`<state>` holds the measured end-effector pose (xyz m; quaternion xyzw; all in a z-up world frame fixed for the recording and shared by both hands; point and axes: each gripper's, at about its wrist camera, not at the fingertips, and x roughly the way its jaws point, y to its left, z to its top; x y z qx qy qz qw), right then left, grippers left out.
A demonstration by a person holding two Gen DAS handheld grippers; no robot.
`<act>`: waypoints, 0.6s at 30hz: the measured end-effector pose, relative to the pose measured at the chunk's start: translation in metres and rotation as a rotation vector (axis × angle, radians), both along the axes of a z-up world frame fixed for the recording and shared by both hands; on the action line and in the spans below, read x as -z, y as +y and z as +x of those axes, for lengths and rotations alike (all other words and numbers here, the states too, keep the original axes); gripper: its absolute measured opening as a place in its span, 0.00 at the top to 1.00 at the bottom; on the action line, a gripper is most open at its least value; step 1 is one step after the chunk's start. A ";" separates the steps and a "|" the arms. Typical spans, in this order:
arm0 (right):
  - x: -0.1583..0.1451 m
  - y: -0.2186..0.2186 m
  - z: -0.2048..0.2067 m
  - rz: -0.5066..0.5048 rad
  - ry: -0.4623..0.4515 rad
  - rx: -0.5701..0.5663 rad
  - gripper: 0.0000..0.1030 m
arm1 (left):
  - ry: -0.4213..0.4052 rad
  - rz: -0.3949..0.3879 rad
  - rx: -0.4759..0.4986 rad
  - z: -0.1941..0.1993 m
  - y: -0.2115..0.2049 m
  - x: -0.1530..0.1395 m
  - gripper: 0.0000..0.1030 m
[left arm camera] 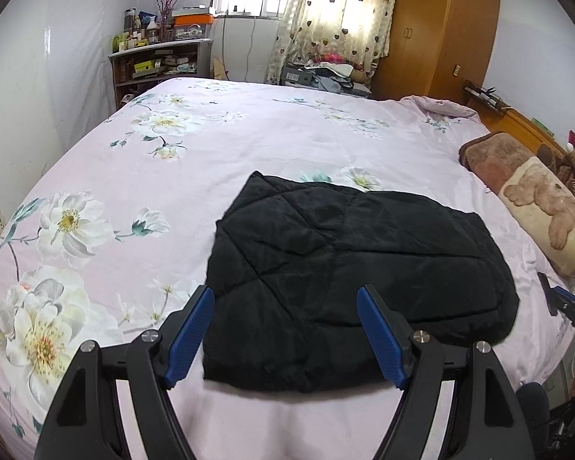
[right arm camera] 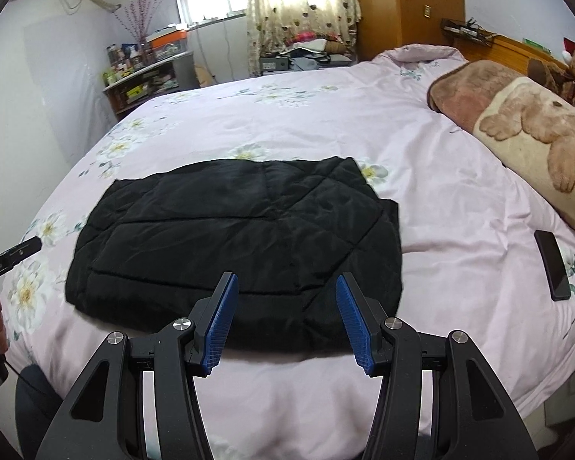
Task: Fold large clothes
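The black quilted jacket [right arm camera: 234, 237] lies folded into a compact rectangle mid-frame on the bed [right arm camera: 441, 199]. Left claw [left arm camera: 285, 333] and right claw [right arm camera: 283, 316] hover spread, gripping nothing (folding looks nearly finished). Next, probably one last halving, taken from the near edge.

We note the black jacket [right arm camera: 234, 237] as quilted cloth with a faint sheen along its stitched panels, lying on the matt, lightly creased floral cloth of the bedspread [left arm camera: 272, 134]. Right of the jacket, the phone [right arm camera: 552, 264] looks smooth and glossy, and the blanket [right arm camera: 517, 130] plush and fuzzy. Both the left gripper [left arm camera: 286, 299] and right gripper [right arm camera: 284, 287] show matt black plastic, ribbed blue pads [right arm camera: 222, 322] and polished metal screw heads; beyond the jacket, the wardrobe [left arm camera: 441, 30] is smooth varnished wood.
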<state>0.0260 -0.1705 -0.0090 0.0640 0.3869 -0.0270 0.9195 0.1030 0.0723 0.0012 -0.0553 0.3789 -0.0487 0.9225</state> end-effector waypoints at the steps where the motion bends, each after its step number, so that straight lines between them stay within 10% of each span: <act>1: 0.002 -0.004 0.003 0.003 0.001 0.010 0.47 | 0.001 0.004 -0.005 0.005 0.002 0.003 0.24; 18: 0.045 -0.046 0.060 0.031 0.079 0.080 0.41 | 0.080 0.051 -0.054 0.070 0.027 0.051 0.24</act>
